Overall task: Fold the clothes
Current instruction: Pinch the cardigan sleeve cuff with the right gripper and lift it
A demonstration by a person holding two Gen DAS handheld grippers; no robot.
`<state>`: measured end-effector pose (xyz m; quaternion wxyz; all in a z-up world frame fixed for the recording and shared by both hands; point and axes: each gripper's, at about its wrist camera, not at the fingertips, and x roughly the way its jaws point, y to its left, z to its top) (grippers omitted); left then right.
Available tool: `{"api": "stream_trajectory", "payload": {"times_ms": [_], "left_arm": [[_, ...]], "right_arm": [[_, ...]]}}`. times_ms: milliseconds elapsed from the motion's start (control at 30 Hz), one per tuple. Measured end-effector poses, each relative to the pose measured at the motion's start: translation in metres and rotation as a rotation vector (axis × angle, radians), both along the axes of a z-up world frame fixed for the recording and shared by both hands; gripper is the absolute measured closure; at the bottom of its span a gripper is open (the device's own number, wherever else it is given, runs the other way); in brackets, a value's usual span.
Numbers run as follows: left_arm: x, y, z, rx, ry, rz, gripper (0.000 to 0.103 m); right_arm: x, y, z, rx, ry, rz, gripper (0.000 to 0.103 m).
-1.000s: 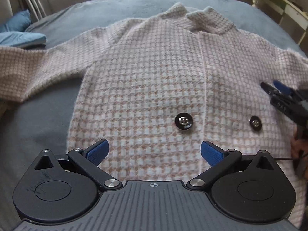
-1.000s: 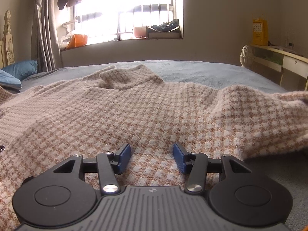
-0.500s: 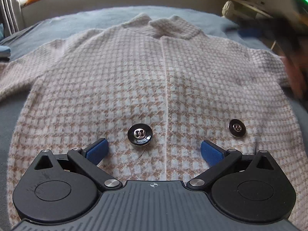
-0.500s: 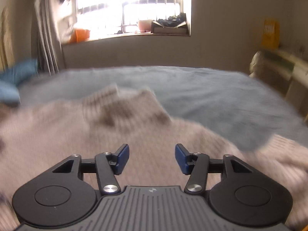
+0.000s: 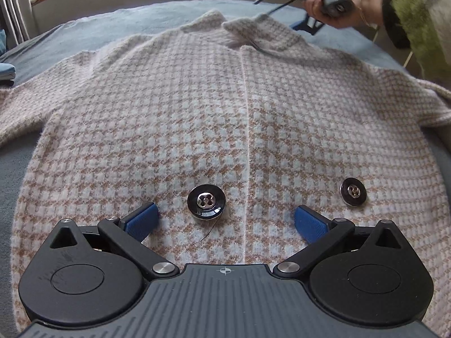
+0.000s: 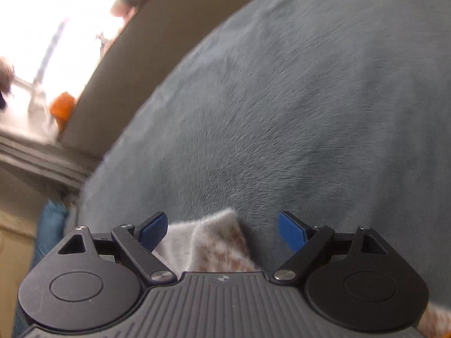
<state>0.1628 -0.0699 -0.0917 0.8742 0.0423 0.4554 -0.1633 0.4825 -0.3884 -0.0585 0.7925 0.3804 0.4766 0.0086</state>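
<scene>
The checked jacket (image 5: 197,107) lies spread front-up on the bed (image 5: 93,28), right under and ahead of the left hand-held gripper (image 5: 225,219). To that gripper's left a sleeve (image 5: 22,109) trails off past the frame edge. Its jaws stand wide with nothing gripped; a large dark button (image 5: 206,202) sits on the cloth between them, nearer the left pad, and the front seam runs straight ahead. Just outside the right pad is a second button (image 5: 353,191).

Far ahead and to the right, a person's hand (image 5: 335,0) carries the right hand-held gripper (image 6: 222,225) above the collar (image 5: 253,28). Its jaws have just been opening and now stand wide; a collar corner (image 6: 214,242) lies between the pads, with neither pressing on it.

The knit looks thick, soft and limp, probably fairly heavy for a garment, so it should drape and sag rather than hold a crease. Shoulders, hem corners or sleeve cuffs seem the best holds; the buttons would likely slip.

The hem below the left gripper is hidden by its body, the right sleeve is cut off, and the right view is blurred and tilted.
</scene>
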Motion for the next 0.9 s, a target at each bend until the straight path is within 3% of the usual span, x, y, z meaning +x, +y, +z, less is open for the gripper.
{"api": "stream_trajectory", "payload": {"times_ms": [133,267,400,533,700,800,900], "left_arm": [[0.003,-0.003,-0.001,0.015,0.001,-0.003,0.000],[0.006,-0.005,-0.002,0.023,0.007,0.000,0.000],[0.008,-0.003,-0.003,0.016,0.016,-0.006,0.000],[0.008,-0.001,-0.004,0.010,0.012,-0.018,0.000],[0.009,0.000,-0.003,-0.001,0.019,-0.018,0.000],[0.008,0.001,-0.003,-0.001,0.020,-0.014,0.000],[0.005,0.001,-0.004,0.001,0.009,-0.011,0.000]], "right_arm": [[0.017,0.016,-0.004,-0.049,0.053,0.062,0.018],[0.024,0.027,0.003,-0.154,0.113,0.140,0.044],[0.025,0.032,0.008,-0.189,0.146,0.193,0.060],[0.027,0.048,0.015,-0.313,0.117,0.234,0.093],[0.016,0.069,0.021,-0.515,0.006,0.221,0.095],[0.011,0.067,0.014,-0.522,-0.028,0.148,0.095],[0.007,0.055,0.004,-0.460,-0.078,0.046,0.095]]}}
